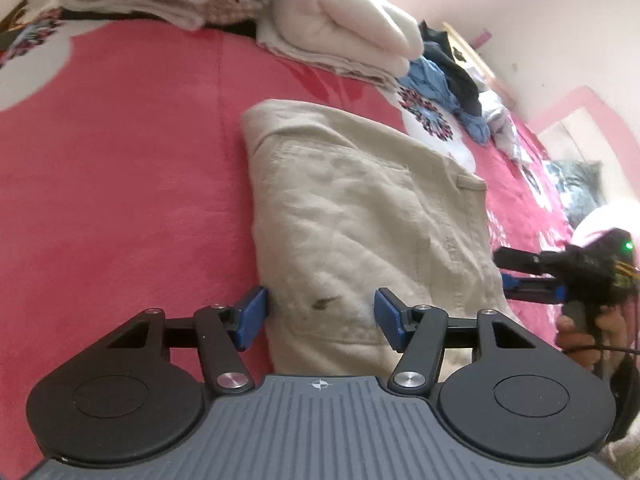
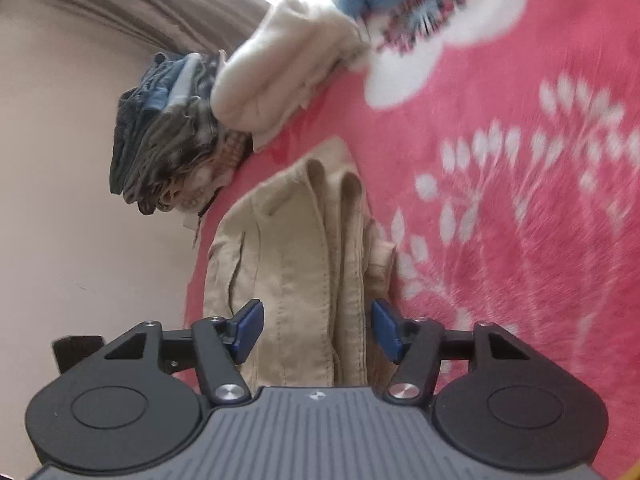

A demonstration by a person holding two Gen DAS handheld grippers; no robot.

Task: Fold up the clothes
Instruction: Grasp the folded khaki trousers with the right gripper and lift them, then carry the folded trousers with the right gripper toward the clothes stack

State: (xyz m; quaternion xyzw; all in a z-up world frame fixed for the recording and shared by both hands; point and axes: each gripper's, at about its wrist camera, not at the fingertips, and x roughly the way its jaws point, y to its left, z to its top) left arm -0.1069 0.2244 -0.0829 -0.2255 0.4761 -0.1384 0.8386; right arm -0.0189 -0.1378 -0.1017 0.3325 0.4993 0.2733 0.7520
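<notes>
Our left gripper [image 1: 319,318] and right gripper [image 2: 317,330], both spread wide and empty-handed, over the folded beige trousers [image 1: 360,216].

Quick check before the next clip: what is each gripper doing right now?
Left gripper: open, fingers either side of the folded beige trousers, gripping nothing.
Right gripper: open, fingers around the trousers' edge, not clamped.

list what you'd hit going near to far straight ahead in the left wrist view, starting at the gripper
left gripper → folded beige trousers → pink blanket → folded cream clothes
</notes>
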